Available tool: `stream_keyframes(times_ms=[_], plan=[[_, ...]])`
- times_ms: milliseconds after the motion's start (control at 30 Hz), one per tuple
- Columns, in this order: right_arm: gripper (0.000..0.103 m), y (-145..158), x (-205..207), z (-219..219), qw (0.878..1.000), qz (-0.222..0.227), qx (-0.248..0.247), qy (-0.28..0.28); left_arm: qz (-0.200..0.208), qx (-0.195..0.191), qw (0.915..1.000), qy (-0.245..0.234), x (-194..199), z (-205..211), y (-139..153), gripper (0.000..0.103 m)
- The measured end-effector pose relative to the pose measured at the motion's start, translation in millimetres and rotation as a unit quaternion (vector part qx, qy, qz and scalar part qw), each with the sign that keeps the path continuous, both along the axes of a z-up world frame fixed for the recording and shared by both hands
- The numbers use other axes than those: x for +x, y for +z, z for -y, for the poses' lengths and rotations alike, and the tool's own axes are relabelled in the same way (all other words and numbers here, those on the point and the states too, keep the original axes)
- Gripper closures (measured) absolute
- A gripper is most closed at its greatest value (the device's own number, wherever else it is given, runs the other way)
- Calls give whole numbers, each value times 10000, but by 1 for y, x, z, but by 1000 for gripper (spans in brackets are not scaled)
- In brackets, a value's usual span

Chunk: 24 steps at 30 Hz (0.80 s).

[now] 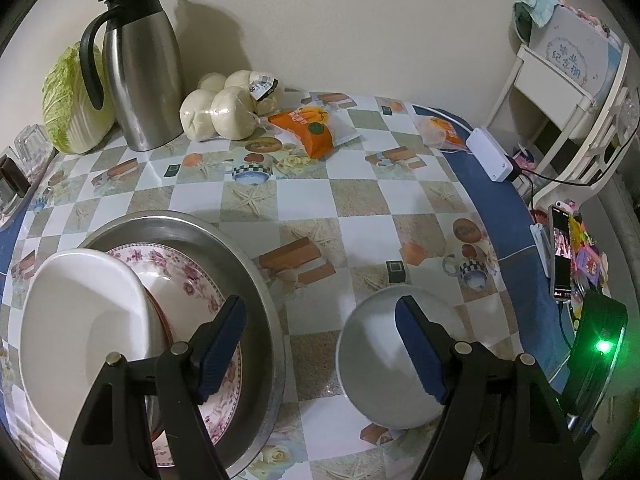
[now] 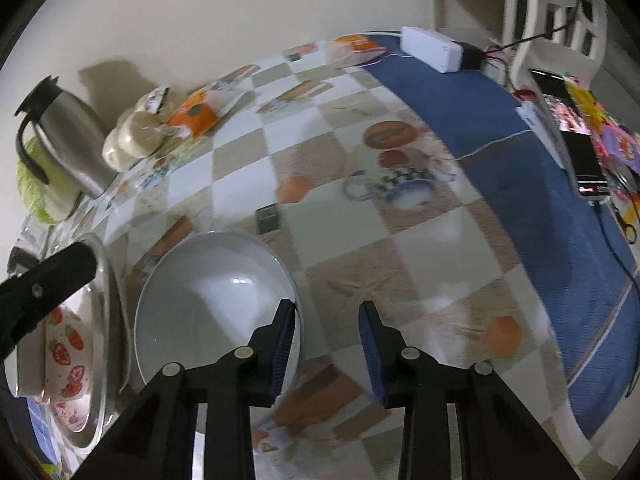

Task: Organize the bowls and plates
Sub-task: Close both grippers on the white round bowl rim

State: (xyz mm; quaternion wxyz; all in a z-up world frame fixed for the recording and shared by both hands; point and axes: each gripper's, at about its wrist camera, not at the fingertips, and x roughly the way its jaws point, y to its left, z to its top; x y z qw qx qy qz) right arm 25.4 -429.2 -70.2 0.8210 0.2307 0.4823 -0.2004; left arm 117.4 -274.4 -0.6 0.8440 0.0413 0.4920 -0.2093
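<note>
A wide steel tray [image 1: 256,280] sits at the table's front left. It holds a pink-flowered plate [image 1: 192,276] with a white bowl [image 1: 80,320] stacked on it. A pale grey bowl [image 1: 372,352] stands on the tablecloth to the tray's right. My left gripper [image 1: 320,352] is open and empty above the gap between tray and grey bowl. In the right wrist view the grey bowl [image 2: 208,304] lies just left of my open, empty right gripper [image 2: 326,348], whose left finger is over its rim. A strawberry-patterned bowl [image 2: 66,356] sits in the tray [image 2: 116,320].
At the back stand a steel jug [image 1: 136,68], a cabbage [image 1: 68,108], wrapped buns [image 1: 224,108] and orange snack packs [image 1: 316,128]. A white box [image 1: 490,154], a phone [image 1: 560,252] and cables lie at the right edge. A white chair [image 1: 568,92] stands beyond.
</note>
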Motion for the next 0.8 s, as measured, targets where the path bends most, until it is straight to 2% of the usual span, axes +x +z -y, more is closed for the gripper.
stream_keyframes(times_ms=[167, 300, 400, 467, 567, 700, 800], plan=[[67, 0, -4, 6, 10000, -29, -44, -84, -51, -97, 9999, -41, -2, 2, 4, 25], [67, 0, -3, 7, 9999, -20, 14, -114, 1, -1, 9998, -222, -10, 12, 4, 25], [67, -1, -4, 7, 9999, -23, 24, -117, -120, 35, 9994, -329, -13, 20, -4, 29], [67, -1, -4, 8, 9999, -24, 44, -123, -257, 66, 9989, -395, -14, 26, -12, 38], [67, -3, -5, 9, 9998, -22, 125, -137, -484, 134, 9976, -479, -16, 32, -28, 46], [66, -6, -5, 10, 9998, -60, 154, -129, -865, -137, 9953, -418, -11, 29, -42, 54], [66, -10, -5, 12, 9994, -36, 308, -145, -911, -5, 9952, -349, -10, 26, -49, 62]])
